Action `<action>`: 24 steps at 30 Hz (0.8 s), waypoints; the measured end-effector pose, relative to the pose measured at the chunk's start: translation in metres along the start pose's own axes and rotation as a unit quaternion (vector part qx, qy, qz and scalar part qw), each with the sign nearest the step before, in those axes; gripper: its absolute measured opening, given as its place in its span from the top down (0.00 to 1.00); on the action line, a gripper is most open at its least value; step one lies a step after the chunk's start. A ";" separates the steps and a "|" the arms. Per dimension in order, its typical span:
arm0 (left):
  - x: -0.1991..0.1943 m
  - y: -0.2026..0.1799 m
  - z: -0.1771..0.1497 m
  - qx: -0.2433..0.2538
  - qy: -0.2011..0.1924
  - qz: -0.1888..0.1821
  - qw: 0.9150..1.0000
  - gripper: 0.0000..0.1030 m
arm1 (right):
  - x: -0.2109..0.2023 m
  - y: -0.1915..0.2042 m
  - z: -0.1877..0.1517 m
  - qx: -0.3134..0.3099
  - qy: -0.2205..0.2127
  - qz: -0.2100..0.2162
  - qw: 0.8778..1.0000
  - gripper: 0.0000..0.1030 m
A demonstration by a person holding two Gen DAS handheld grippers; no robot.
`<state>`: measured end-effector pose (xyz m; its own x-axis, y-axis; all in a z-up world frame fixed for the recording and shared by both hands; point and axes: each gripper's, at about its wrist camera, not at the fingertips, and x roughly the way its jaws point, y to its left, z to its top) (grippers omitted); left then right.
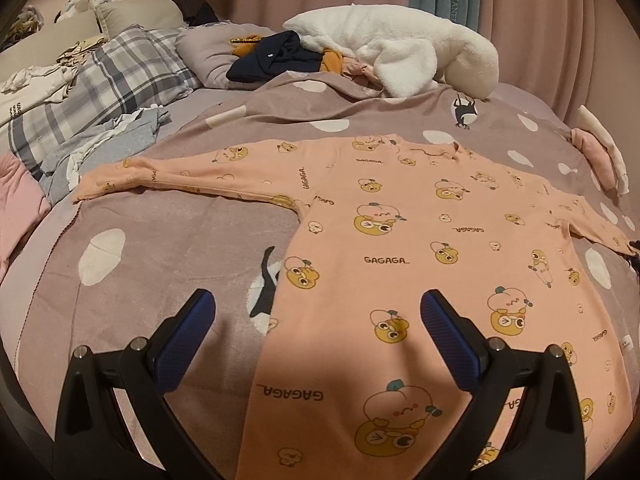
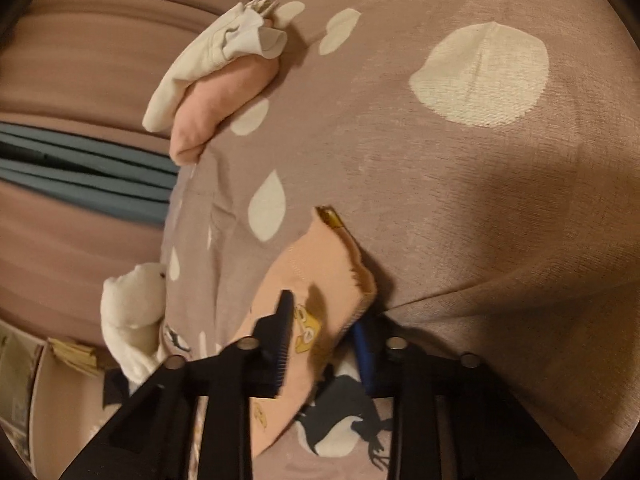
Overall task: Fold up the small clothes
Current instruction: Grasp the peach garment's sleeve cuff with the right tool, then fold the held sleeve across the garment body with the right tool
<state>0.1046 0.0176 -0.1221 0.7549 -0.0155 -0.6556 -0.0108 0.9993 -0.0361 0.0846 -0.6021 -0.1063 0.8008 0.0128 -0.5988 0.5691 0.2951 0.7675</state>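
Observation:
A peach long-sleeved top (image 1: 400, 240) with yellow cartoon prints and "GAGAGA" lettering lies flat, face up, on a mauve bedspread (image 1: 160, 264) with white spots. Its left sleeve (image 1: 160, 176) stretches out to the left. My left gripper (image 1: 318, 304) hovers open over the lower part of the top, with one blue pad on each side of its left edge and nothing between them. In the right wrist view my right gripper (image 2: 324, 320) is shut on the cuff end of the right sleeve (image 2: 320, 268), which bunches between its fingers just above the bedspread (image 2: 440, 160).
Loose clothes (image 1: 100, 148) and a plaid pillow (image 1: 120, 68) lie at the left. A white fluffy blanket (image 1: 400, 40) and a navy garment (image 1: 272, 60) sit at the back. Folded pink and white clothes (image 2: 216, 80) rest at the bed's edge, by the curtains (image 2: 80, 60).

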 end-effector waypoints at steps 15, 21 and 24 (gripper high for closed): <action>-0.007 0.030 -0.009 -0.021 -0.011 0.016 1.000 0.01 | -0.004 0.083 -0.006 -0.131 -0.017 -0.042 0.990 0.93; -0.001 0.043 -0.016 -0.050 0.006 -0.039 0.998 0.01 | 0.004 0.153 -0.059 -0.192 0.012 -0.006 0.981 0.93; 0.008 0.044 -0.022 -0.065 0.030 -0.073 0.995 0.01 | 0.025 0.188 -0.113 -0.230 0.052 0.032 0.971 0.93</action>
<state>0.0956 0.0611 -0.1455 0.7145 -0.1668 -0.6795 0.0096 0.9734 -0.2289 0.1911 -0.4379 -0.0028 0.7956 0.1341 -0.5908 0.3559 0.6856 0.6350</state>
